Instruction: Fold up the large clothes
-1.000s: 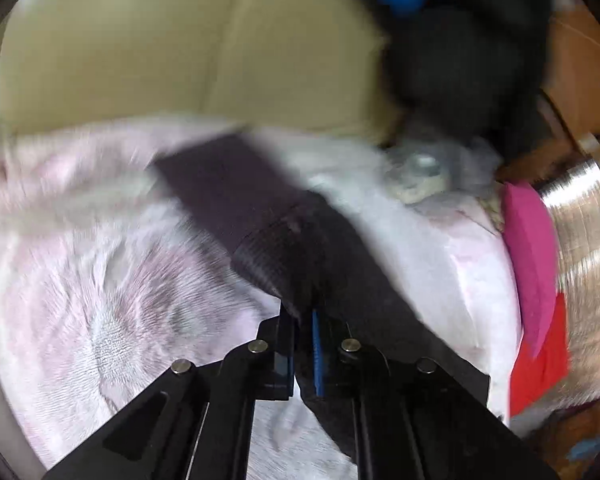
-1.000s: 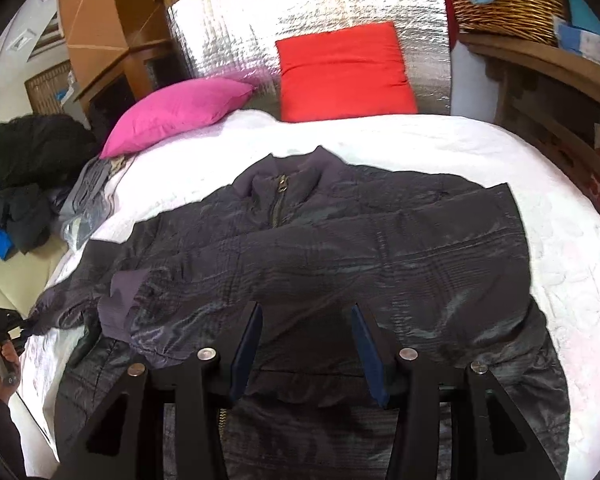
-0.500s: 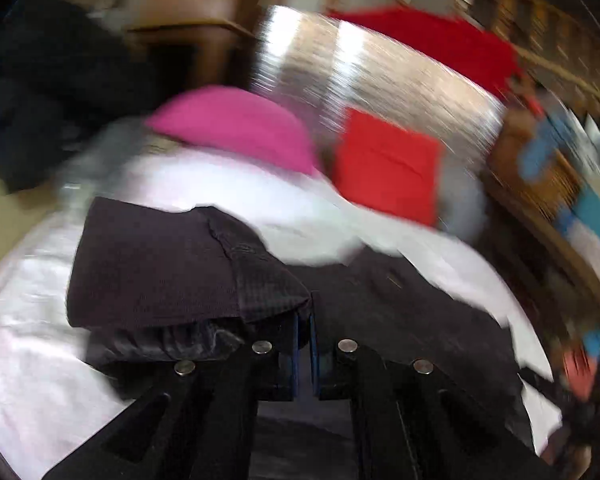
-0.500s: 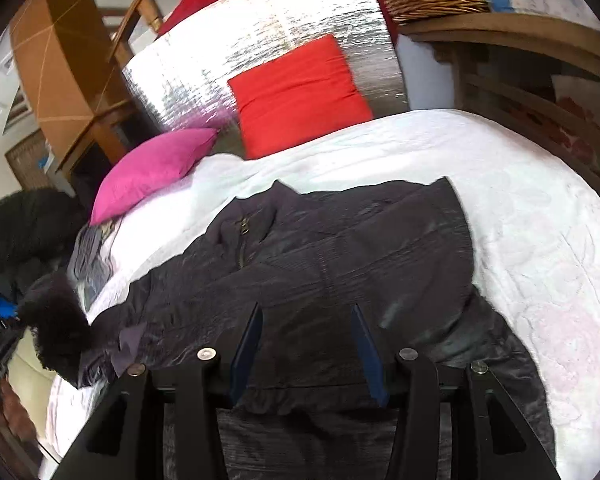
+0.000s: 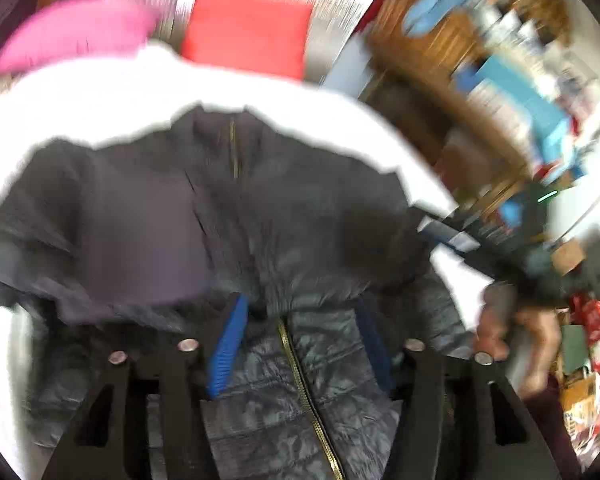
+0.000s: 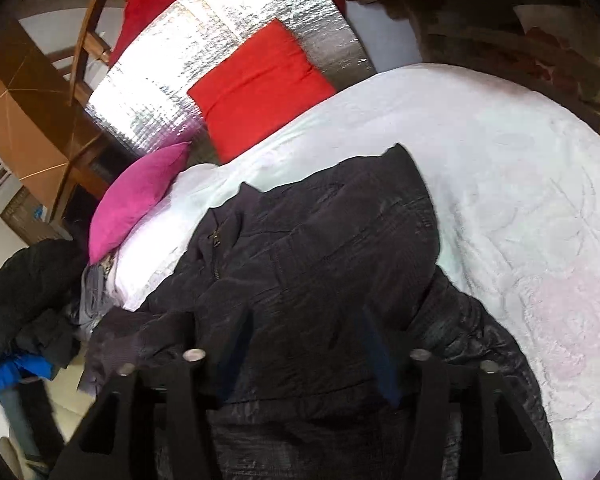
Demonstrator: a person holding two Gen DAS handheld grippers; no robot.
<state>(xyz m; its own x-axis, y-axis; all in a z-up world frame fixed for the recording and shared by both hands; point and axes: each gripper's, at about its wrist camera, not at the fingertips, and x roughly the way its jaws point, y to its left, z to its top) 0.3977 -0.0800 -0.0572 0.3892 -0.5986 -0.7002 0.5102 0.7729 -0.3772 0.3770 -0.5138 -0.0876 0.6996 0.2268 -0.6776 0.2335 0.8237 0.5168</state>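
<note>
Dark quilted zip-front jacket (image 6: pixel 320 264): lying on the white quilted bed cover (image 6: pixel 500 168), sleeves folded in, collar toward the red square cushion (image 6: pixel 260 84) and pink cushion (image 6: pixel 140 196) at the head edge. Left gripper (image 5: pixel 300 336): jaws opening, nothing clamped, above the jacket's zip. Right gripper (image 6: pixel 308 344): jaws opening, nothing clamped, over the jacket.

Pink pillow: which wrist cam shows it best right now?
Right wrist view. The pink pillow is sharp and whole there, lying at the head of the white bed beside the red cushion. The left wrist view catches it only as a motion-blurred pink streak at the upper left edge.
</note>
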